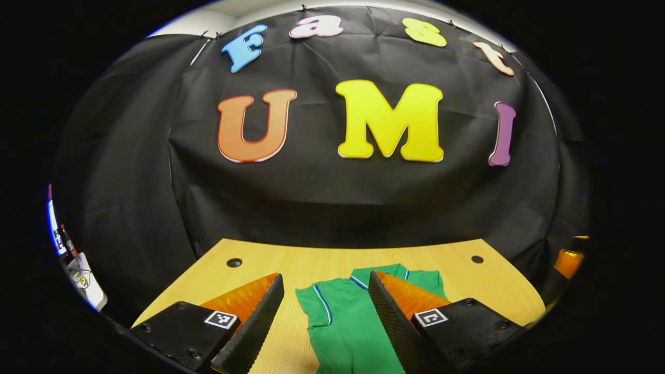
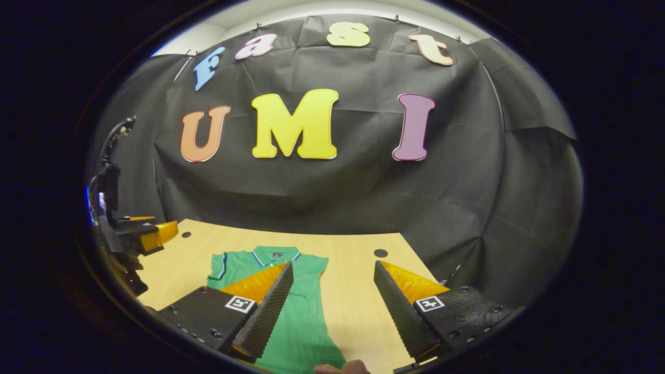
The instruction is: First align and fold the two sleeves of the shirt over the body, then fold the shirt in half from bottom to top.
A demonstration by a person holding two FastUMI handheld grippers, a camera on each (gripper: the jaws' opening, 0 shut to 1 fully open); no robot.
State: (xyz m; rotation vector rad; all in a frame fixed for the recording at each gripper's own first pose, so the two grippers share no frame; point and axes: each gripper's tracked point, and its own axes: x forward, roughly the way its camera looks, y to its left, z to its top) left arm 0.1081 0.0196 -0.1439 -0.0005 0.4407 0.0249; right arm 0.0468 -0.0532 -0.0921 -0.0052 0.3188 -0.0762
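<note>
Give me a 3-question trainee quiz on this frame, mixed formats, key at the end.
1. True or false: the left gripper is shut on the green polo shirt.
2. Multiple choice: in the right gripper view, where does the green polo shirt lie on the wooden table?
A. Hanging off the far edge
B. Flat, collar toward the booth wall
C. Rolled into a ball
3. Fill in: in the right gripper view the right gripper has its jaws ____.

Key:
1. False; the jaws stand apart above the shirt.
2. B
3. open
</note>
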